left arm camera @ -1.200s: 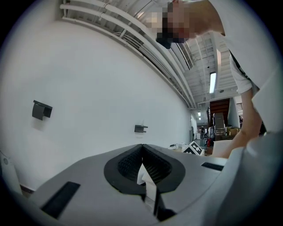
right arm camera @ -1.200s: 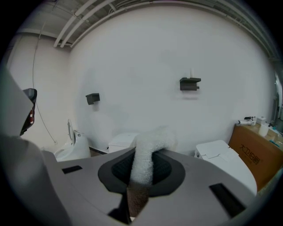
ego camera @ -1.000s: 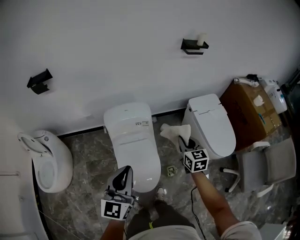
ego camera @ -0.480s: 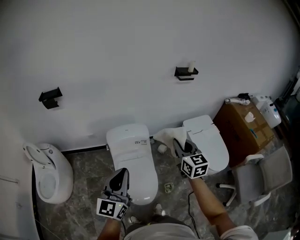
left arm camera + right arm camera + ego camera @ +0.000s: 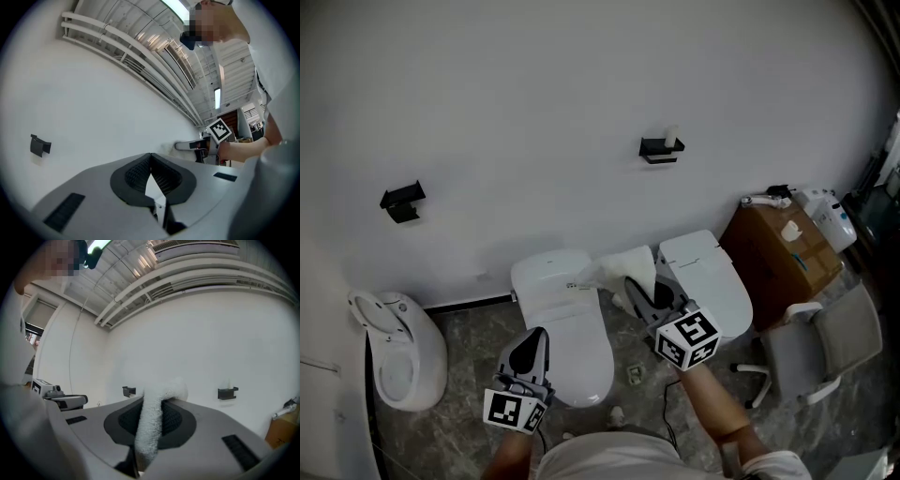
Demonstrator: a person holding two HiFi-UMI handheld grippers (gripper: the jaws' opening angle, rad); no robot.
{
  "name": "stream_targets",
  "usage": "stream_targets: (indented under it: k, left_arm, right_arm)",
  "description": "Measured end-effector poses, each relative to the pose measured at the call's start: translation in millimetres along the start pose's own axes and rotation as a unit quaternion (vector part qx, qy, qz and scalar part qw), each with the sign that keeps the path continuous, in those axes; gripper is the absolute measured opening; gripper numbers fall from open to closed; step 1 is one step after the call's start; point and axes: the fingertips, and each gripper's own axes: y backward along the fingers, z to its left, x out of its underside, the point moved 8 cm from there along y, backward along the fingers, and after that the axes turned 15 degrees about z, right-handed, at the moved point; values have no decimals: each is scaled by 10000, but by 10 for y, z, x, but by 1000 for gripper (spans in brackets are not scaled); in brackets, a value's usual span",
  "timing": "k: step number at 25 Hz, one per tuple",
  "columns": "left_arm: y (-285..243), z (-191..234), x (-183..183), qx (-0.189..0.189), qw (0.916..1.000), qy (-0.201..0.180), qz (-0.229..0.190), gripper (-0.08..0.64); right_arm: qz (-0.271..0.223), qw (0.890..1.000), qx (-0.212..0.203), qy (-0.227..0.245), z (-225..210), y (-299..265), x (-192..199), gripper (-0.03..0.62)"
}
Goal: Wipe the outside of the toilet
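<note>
Nothing readable; the label (image 5: 577, 284) on the toilet (image 5: 567, 339) is too small

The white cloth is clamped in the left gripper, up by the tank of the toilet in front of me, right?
Not quite. The white cloth is clamped in the right gripper, not the left: the right gripper view shows it pinched between those jaws. The left gripper is shut on nothing. The rest holds: the cloth is up by the tank of the toilet in front of you.

The head view looks steeply down; left gripper (image 5: 528, 349) at 7 o'clock, right gripper (image 5: 639, 289) at 5 o'clock. Each gripper view sits close behind its own jaws, facing up at the wall (image 5: 93, 93), the right past its clamped cloth (image 5: 150, 427). All views share the black bracket (image 5: 403, 201).
</note>
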Motion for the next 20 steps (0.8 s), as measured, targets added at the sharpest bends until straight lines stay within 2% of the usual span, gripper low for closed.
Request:
stream_targets:
  k: [3,11,17,20]
  left_arm:
    - [75,11,-46,11,10000,-93,22,17]
    - [272,181,-28,-215,9996,8,171,17]
    - [373,262,43,-587,9981,127,155,17]
    - [442,287,66,-751,9969,174,154,17]
  right_arm:
    - [-134,9998,-150,16,120,226,-49,71]
    - [-65,9995,-105,301,335,685,-32,71]
    - [-115,9996,152,197,388,945,18,71]
    - [-280,9992,277,-53,292,1054,24,71]
